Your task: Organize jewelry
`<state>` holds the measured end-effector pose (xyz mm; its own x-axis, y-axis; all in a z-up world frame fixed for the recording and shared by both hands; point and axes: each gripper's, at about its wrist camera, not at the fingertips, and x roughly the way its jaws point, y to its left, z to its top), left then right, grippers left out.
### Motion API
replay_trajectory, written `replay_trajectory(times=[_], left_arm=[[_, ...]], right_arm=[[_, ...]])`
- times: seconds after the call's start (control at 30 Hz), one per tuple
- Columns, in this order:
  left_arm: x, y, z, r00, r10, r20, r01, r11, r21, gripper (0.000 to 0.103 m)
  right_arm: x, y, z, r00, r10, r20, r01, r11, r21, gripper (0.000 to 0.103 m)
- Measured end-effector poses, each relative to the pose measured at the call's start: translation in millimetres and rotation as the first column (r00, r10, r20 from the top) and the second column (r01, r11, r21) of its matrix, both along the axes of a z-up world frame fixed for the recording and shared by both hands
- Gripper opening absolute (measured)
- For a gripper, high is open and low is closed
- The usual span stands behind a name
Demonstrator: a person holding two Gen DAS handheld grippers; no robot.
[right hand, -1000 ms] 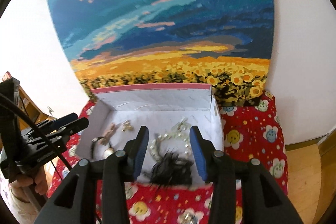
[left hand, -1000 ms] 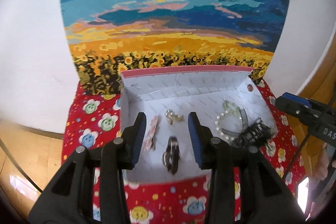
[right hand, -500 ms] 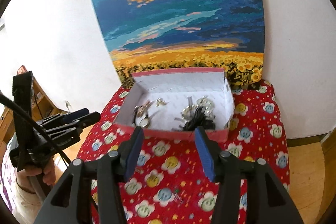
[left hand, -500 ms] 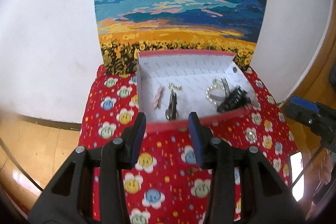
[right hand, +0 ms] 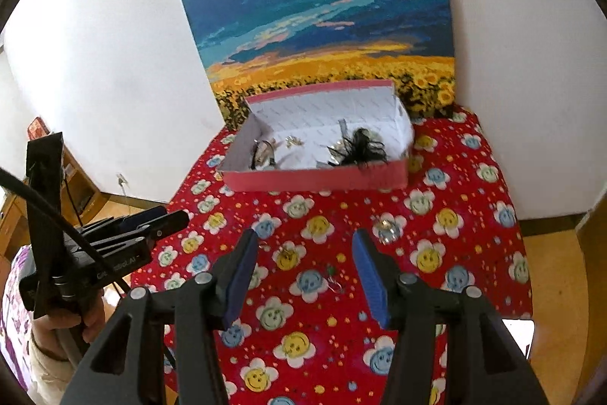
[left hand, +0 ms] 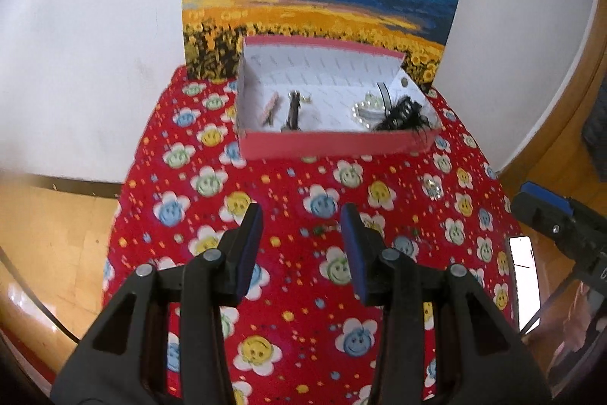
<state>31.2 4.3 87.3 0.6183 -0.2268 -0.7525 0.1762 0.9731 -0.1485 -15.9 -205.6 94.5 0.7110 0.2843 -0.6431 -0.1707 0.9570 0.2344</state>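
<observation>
Both grippers have pulled back from the pink box: left gripper and right gripper hang empty above the red flowered cloth, jaws apart. Jewelry lies inside the box; a sparkly piece lies on the cloth

Matt cardboard box; printed cloth table cover; glossy wooden floor; shiny metal brooch
</observation>
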Motion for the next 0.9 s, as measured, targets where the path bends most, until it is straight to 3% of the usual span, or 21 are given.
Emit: replay_trajectory(times=[0.47,0.9], left_arm=[[3,-40,-34,0.999,-0.03,-0.031,0.03,0.999,-0.018,0.035],[24,-77,-77,0.992,-0.071,-0.104,0.075,0.997,0.028,0.034]], right_arm=[[-9,-33,-54,0.995,-0.075,-0.072,0.085,0.985,0.152,0.055],[-2,-62,-71,0.986,-0.135,-0.095,0.148,0.978,0.145,0.058]])
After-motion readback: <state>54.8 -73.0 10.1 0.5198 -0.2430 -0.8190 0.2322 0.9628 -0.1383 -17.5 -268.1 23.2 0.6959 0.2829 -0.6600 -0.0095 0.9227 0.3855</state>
